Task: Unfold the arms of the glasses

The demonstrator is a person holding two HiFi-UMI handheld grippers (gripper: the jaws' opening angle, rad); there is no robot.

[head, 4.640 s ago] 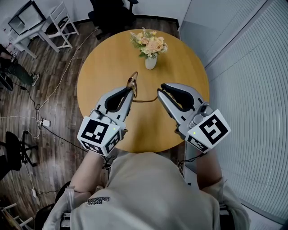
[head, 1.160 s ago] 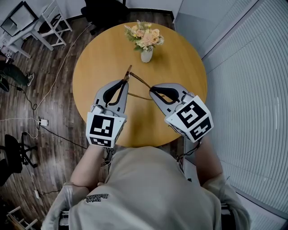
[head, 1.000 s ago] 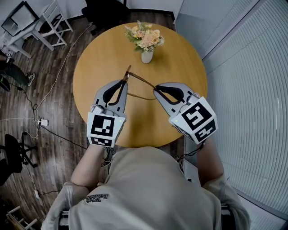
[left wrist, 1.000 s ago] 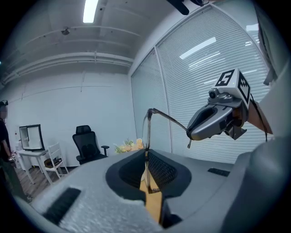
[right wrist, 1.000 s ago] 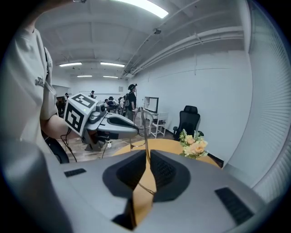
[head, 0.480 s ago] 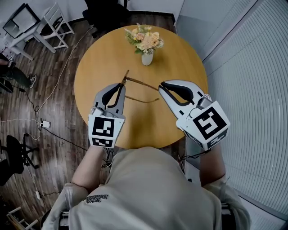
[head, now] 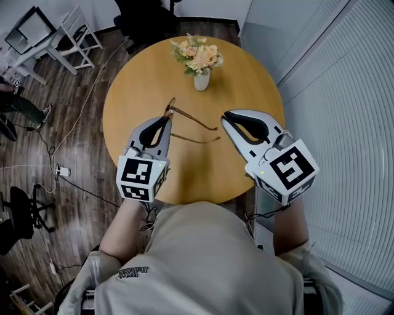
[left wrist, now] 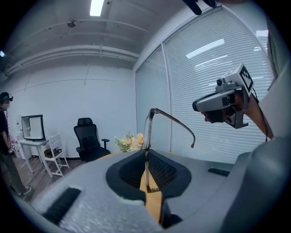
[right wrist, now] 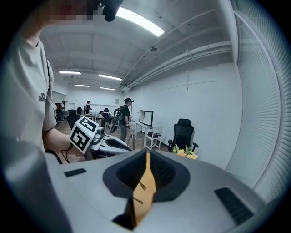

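Observation:
Thin brown-framed glasses (head: 184,118) hang above the round wooden table (head: 141,80). My left gripper (head: 167,121) is shut on their front frame. Both arms stick out to the right, side by side, and their tips end just short of my right gripper (head: 225,117). That gripper is shut, holds nothing and does not touch the glasses. In the left gripper view the glasses (left wrist: 148,129) stand upright between the jaws, one arm curving right toward the right gripper (left wrist: 223,107). In the right gripper view the jaws of the right gripper (right wrist: 146,154) are empty, with the left gripper (right wrist: 107,142) beyond.
A white vase of flowers (head: 201,61) stands at the table's far side. A black office chair (head: 144,15) and a white chair (head: 80,34) stand on the wood floor beyond. Window blinds (head: 345,123) run along the right. Cables cross the floor at the left.
The glasses' arm has swung out from the frame. My right gripper has drawn back to the right, away from the arm's tip. The left gripper still holds the frame.

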